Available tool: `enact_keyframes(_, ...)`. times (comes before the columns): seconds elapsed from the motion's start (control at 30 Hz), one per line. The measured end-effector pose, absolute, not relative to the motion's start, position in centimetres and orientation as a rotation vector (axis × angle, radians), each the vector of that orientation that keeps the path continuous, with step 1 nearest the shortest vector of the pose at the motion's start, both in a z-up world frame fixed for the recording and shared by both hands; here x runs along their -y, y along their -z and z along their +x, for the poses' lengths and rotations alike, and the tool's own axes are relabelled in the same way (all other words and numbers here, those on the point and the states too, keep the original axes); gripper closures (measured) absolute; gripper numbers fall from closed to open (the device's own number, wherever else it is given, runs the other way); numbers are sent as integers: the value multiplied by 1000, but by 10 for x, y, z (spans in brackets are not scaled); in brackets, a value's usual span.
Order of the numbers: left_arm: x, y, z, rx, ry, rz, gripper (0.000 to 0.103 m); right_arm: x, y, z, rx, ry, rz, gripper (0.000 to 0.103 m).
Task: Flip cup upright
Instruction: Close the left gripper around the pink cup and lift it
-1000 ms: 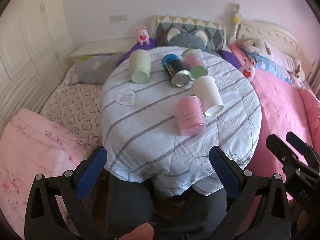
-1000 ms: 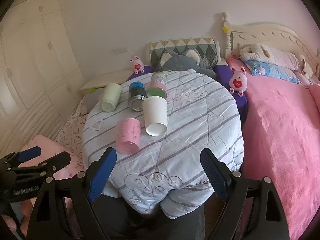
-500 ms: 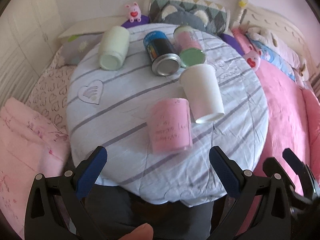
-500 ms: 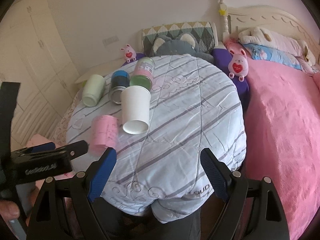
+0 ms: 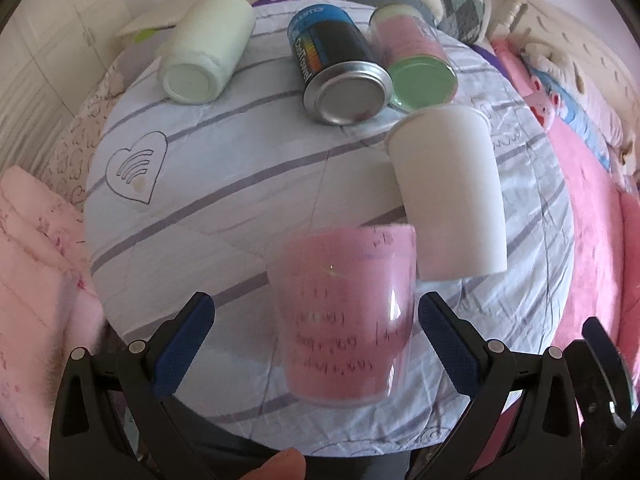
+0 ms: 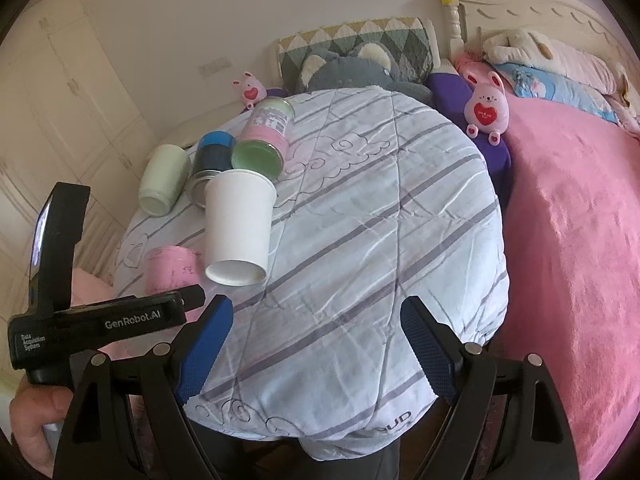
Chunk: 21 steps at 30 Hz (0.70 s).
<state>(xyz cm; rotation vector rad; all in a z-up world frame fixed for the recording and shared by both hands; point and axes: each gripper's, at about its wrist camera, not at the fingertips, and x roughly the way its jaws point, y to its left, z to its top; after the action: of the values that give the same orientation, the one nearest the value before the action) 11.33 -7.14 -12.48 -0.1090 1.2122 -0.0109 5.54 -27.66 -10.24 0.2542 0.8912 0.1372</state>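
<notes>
A pink translucent cup [image 5: 344, 320] stands upside down on the cloth-covered round table [image 5: 240, 184], near its front edge. My left gripper [image 5: 316, 344] is open with the pink cup between its blue pads, not touching. The cup also shows in the right wrist view [image 6: 170, 272], partly behind the left gripper. A white paper cup [image 5: 448, 196] lies on its side just right of it, also in the right wrist view [image 6: 238, 228]. My right gripper [image 6: 316, 352] is open and empty over the table's front edge.
At the table's back lie a pale green cup [image 5: 208, 46], a blue and black can [image 5: 336, 68] and a pink jar with a green lid [image 5: 412, 60]. A pink bed [image 6: 580, 240] lies to the right, with plush toys and pillows behind.
My left gripper has moved forward and down to the pink cup, which now sits between its open pads. The right gripper has drifted slightly closer to the table.
</notes>
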Motion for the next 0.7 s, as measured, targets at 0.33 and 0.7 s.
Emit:
enact_keyframes(0.33,62,132,125,-1252,55,-180,25,275,106,61,-908,-135,258,16)
enact_keyframes(0.7,63,129,132,-1218,179,-39,31,271,101,56,-904,-130,247,16)
